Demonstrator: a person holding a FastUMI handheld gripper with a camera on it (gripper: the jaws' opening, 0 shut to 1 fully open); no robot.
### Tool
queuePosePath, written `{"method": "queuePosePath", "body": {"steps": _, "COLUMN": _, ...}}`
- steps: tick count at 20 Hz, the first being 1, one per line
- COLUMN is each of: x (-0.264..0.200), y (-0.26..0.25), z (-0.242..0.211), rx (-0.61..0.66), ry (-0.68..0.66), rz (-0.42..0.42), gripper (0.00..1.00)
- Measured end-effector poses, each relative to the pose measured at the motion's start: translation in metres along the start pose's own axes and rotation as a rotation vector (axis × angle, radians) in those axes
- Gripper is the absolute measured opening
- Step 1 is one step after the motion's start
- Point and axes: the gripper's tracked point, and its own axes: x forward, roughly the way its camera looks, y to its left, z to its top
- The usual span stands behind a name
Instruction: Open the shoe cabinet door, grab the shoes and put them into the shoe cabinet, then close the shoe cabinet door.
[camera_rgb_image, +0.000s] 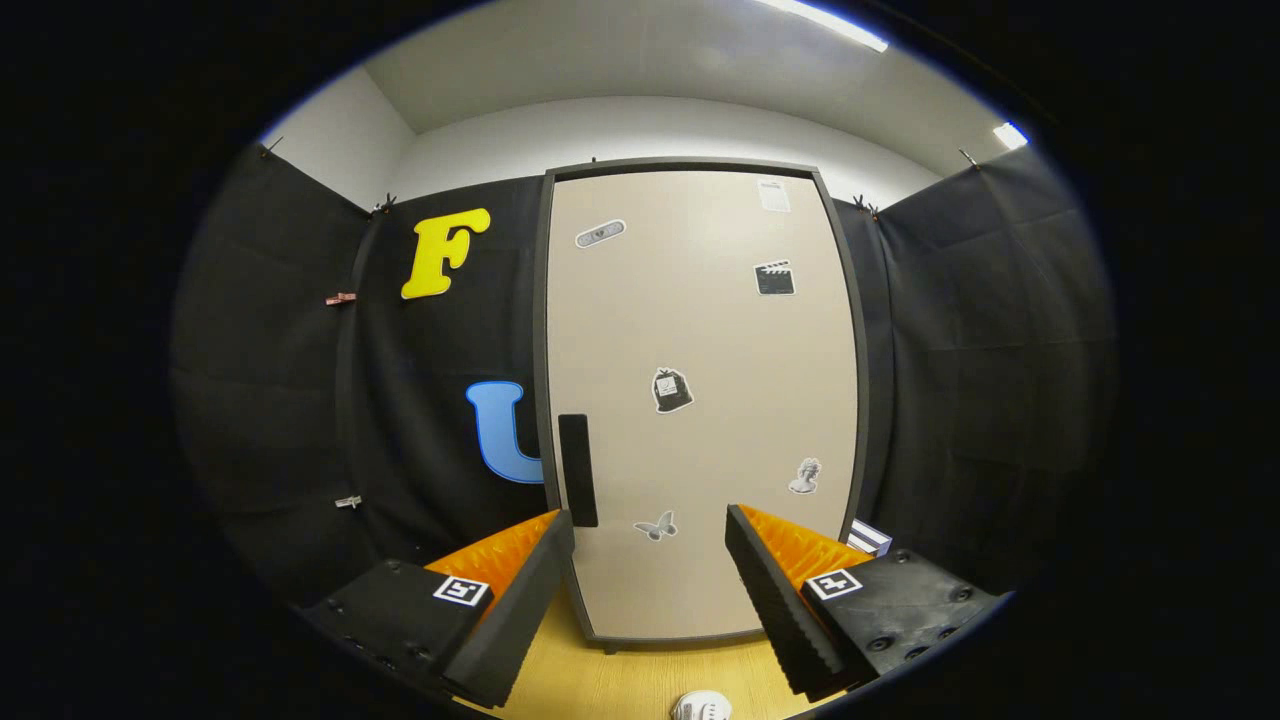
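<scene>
Shoe cabinet upright at far edge of wooden floor, door shut, flush in dark frame, facing claw. Pale door w/ several small stickers; dark vertical handle on door's left edge, low-mid height, just beyond tip of left finger. Black booth cloth to both sides of cabinet; striped item partly hidden behind right finger, beside cabinet's lower right corner, identity unclear. Pale rounded object on floor at near edge, between fingers, prob. toe of a shoe; too little visible to confirm.

Claw: fingers spread wide, nothing held, gap centred on lower door, not touching cabinet.

Step in hand (judged): opening door; task at its start, nothing stowed yet.

Doing it well:
- Shift claw left so handle sits between fingers, approx. mid-handle; avoid catching frame or cloth beside it.
- Handle on left edge suggests hinges on right; if so, pull along an arc swinging out toward right, not straight back, to avoid tipping a tall narrow cabinet.
- Close on handle firmly before pulling; if handle turns out recessed or flat, hook one finger behind door edge instead.
- Open far enough to leave room for shoe + claw to pass.
- Mind object on floor near claw: keep door sweep and finger path off it.

Risk: slip off slim handle; cabinet sliding on smooth floor.
</scene>
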Motion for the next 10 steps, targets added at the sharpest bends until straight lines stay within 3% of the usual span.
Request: {"method": "queuePosePath", "body": {"steps": 10, "x": 0.071, "y": 0.039, "z": -0.019, "rx": 0.001, "ry": 0.036, "rz": 0.02, "gripper": 0.99}}
